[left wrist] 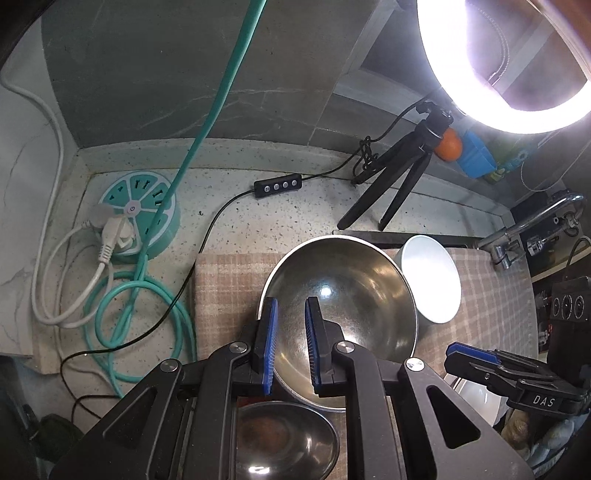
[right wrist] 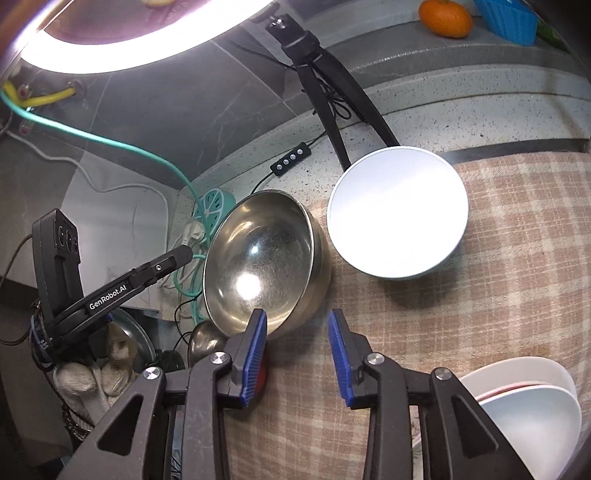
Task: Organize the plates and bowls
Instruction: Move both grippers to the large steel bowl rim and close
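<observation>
A large steel bowl [left wrist: 343, 295] [right wrist: 262, 258] stands on a checked cloth [left wrist: 229, 280] [right wrist: 498, 295]. A white bowl [left wrist: 432, 280] [right wrist: 399, 210] stands beside it on the right. My left gripper [left wrist: 291, 314] is open, its jaws over the steel bowl's near left rim, holding nothing. A smaller steel bowl [left wrist: 284, 439] sits below it. My right gripper [right wrist: 297, 328] is open and empty above the cloth, just right of the steel bowl's near edge; it also shows in the left wrist view [left wrist: 469, 354]. Stacked white bowls [right wrist: 528, 410] lie at the lower right.
A ring light on a black tripod [left wrist: 399, 173] [right wrist: 325, 92] stands behind the bowls, its cable and remote [left wrist: 277, 186] on the speckled counter. A teal round power strip [left wrist: 144, 210] with cords lies left. A tap [left wrist: 532, 221] is at right. An orange [right wrist: 445, 16] sits on the back ledge.
</observation>
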The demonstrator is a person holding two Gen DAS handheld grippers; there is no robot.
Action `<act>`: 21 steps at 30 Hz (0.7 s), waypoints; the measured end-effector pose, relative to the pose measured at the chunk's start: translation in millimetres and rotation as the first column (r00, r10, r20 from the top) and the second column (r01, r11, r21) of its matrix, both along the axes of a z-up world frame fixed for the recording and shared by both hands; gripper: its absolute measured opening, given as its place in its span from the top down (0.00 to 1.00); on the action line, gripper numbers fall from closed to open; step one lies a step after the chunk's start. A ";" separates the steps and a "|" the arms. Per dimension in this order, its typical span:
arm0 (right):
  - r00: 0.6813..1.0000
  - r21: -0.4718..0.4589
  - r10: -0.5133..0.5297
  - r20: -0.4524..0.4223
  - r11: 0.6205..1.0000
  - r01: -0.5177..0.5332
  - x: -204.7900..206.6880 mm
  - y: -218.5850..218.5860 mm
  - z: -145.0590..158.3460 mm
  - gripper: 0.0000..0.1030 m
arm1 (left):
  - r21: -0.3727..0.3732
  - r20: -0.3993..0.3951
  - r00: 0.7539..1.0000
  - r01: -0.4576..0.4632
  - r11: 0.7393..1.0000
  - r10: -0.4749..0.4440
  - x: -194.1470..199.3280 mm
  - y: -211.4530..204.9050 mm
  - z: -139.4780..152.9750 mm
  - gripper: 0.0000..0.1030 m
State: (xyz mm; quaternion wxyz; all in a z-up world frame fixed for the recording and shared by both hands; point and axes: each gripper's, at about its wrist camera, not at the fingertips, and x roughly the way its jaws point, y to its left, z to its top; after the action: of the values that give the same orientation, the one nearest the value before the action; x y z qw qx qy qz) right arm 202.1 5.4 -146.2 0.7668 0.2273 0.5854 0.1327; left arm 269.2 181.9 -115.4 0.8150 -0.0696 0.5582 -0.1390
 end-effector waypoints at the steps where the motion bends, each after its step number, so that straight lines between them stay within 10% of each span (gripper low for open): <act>1: 1.000 0.004 -0.005 -0.006 1.000 0.005 1.9 0.5 -1.2 0.71 | 0.000 -0.003 1.000 0.000 1.000 0.000 2.8 0.1 -2.2 0.87; 21: 0.998 -0.028 -0.015 -0.057 1.000 0.013 26.5 17.3 -26.6 0.75 | 0.035 -0.038 0.999 0.023 0.999 -0.021 25.9 -0.8 -23.9 0.87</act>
State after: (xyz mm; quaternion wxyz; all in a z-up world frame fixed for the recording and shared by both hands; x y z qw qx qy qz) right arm 228.6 22.7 -172.8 0.7536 0.2245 0.6074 0.1127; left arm 295.1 181.1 -139.3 0.8039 -0.0515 0.5765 -0.1367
